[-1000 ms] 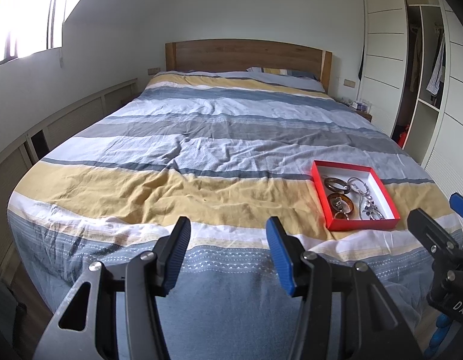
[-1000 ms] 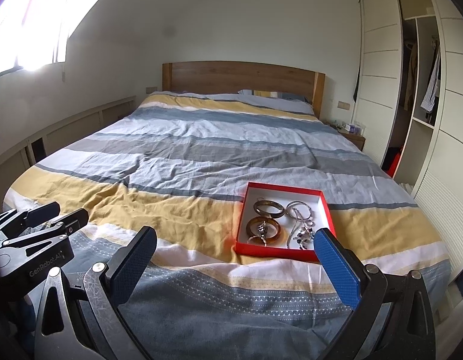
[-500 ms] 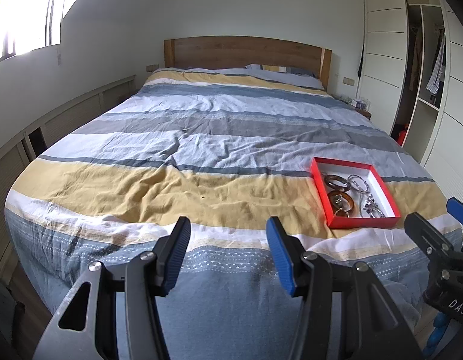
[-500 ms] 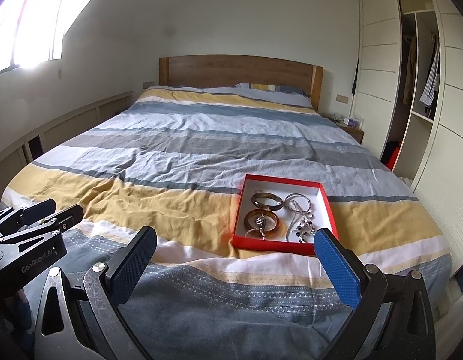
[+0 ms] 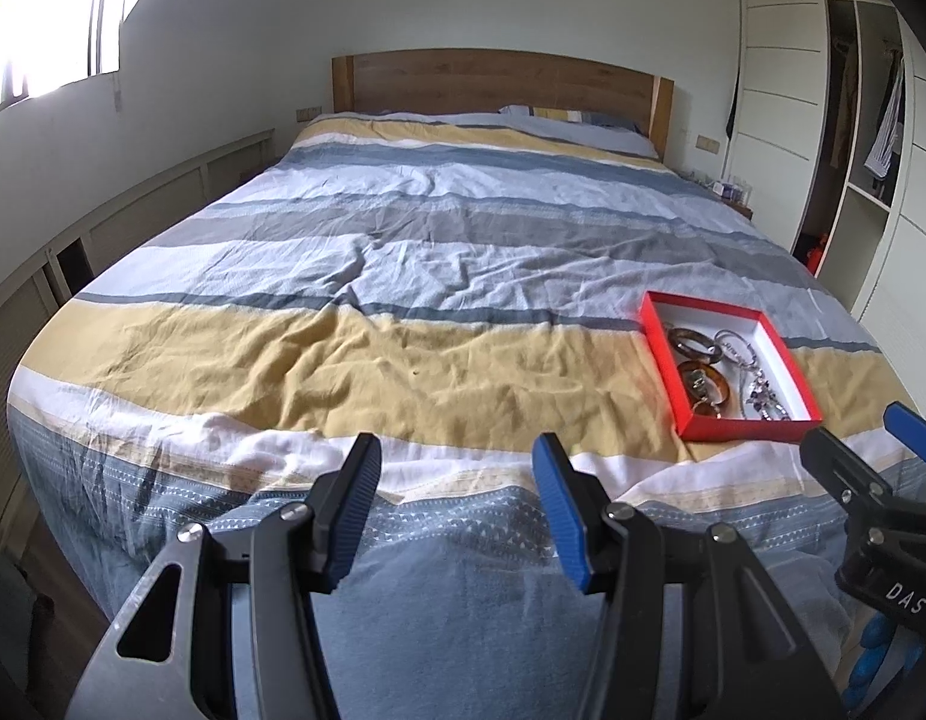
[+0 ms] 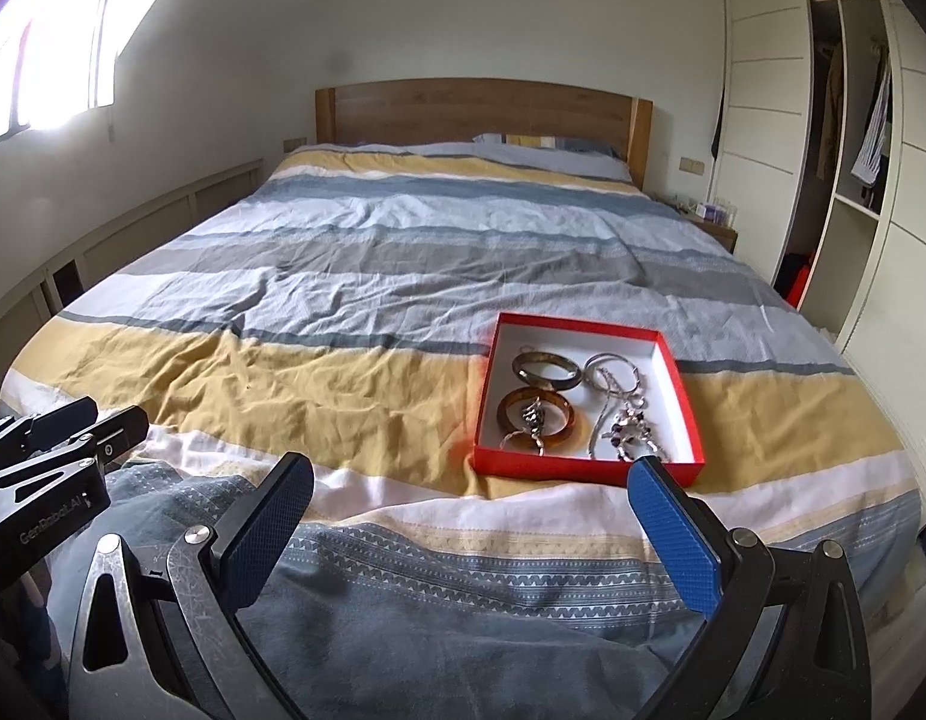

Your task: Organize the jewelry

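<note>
A red box (image 6: 679,387) with a white inside lies on the striped bed cover, near the foot of the bed on the right; it also shows in the left wrist view (image 5: 658,348). In it lie a dark bangle (image 6: 547,367), an amber bangle (image 6: 514,405), a silver bangle (image 6: 610,367) and a tangle of chains and beads (image 6: 631,429). My right gripper (image 6: 469,525) is open and empty, just short of the box's near edge. My left gripper (image 5: 456,501) is open and empty, well left of the box above the cover.
The bed (image 5: 402,276) fills the room, with a wooden headboard (image 6: 481,111) at the far end. An open wardrobe (image 6: 847,138) stands on the right and a low panelled wall (image 5: 132,216) on the left. A nightstand (image 6: 715,222) sits beside the headboard.
Both grippers have moved back a little from the bed; the box now sits slightly farther and higher in both views. Jaws unchanged.
</note>
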{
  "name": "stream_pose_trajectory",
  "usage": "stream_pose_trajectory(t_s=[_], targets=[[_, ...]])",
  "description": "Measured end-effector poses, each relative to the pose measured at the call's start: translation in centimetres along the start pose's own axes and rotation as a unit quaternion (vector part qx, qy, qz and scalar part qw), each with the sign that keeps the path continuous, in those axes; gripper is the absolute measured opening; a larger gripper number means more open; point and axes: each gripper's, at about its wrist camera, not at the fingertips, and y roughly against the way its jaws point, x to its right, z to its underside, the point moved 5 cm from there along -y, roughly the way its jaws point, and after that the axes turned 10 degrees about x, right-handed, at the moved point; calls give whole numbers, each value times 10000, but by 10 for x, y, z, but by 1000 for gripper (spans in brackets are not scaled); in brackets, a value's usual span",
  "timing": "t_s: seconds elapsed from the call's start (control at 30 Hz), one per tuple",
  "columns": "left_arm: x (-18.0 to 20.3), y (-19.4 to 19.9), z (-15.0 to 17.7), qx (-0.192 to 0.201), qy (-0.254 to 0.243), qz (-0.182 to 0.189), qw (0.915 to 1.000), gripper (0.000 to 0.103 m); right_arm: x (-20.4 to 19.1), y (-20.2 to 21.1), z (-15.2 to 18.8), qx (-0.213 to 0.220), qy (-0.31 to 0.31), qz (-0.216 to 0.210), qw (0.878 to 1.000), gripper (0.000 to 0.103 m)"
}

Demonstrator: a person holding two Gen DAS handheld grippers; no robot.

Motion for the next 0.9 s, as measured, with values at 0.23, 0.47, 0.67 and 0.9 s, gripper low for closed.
stream_pose_trajectory(t_s=[0.23, 0.47, 0.67, 0.9], targets=[[-4, -17, 10, -207, 37, 10, 9998, 50, -1, -20, 12, -205, -43, -3, 9998, 102], [-3, -30, 17, -368, 9, 50, 9993, 50, 6, -32, 23, -394, -90, 101, 9991, 102], [-1, -36, 21, -455, -28, 76, 9989, 50, 6, -39, 26, -446, -98, 115, 9989, 102], [-1, -42, 26, -546, -42, 92, 9985, 50, 3, -44, 29, -512, -80, 84, 9986, 102]])
